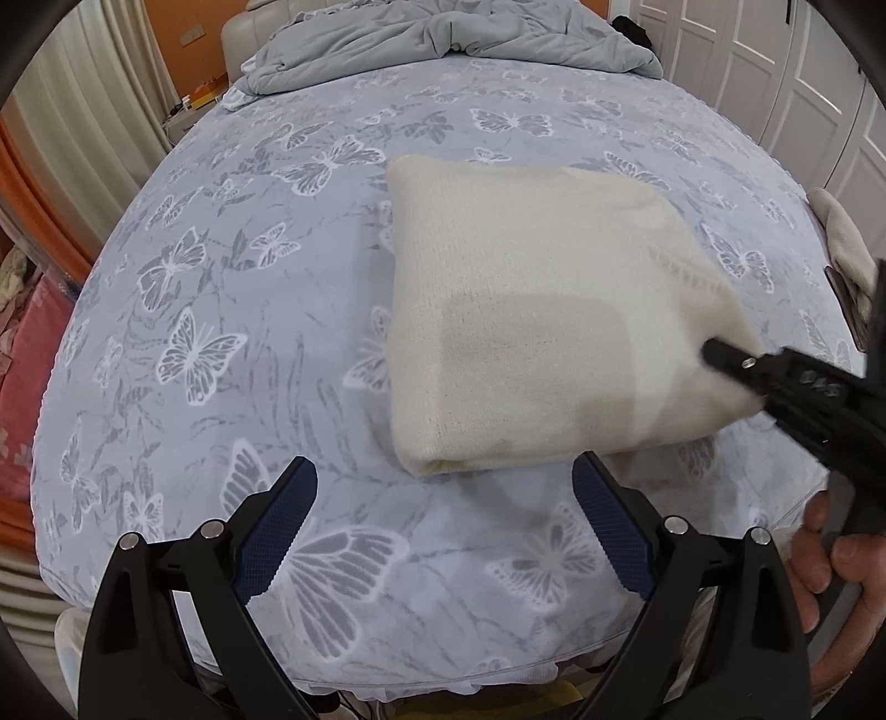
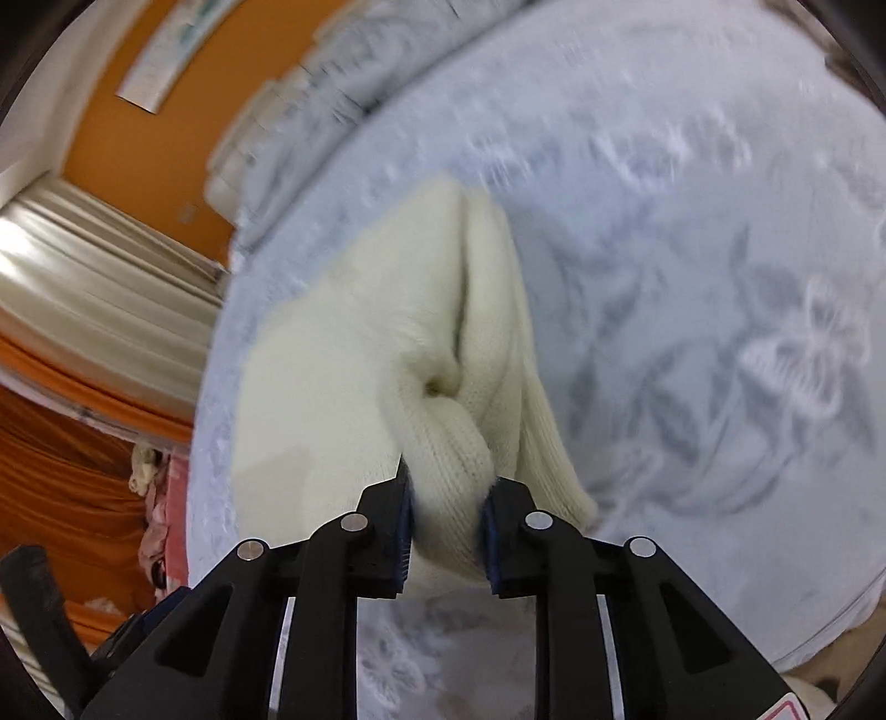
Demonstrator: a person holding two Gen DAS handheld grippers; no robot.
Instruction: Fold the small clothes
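Observation:
A cream knit garment (image 1: pixel 542 310) lies folded into a rough square on the butterfly-print bed sheet (image 1: pixel 221 310). My left gripper (image 1: pixel 446 493) is open and empty, just in front of the garment's near edge. My right gripper (image 2: pixel 446 498) is shut on a bunched corner of the garment (image 2: pixel 443 443) and holds it lifted off the sheet. In the left wrist view the right gripper (image 1: pixel 714 351) comes in from the right at the garment's right corner. The right wrist view is motion-blurred.
A crumpled grey duvet (image 1: pixel 443 39) lies at the bed's far end. Another pale cloth (image 1: pixel 841 243) sits at the right bed edge. White wardrobe doors (image 1: pixel 775 66) stand to the right; an orange wall and curtains (image 1: pixel 66 138) to the left.

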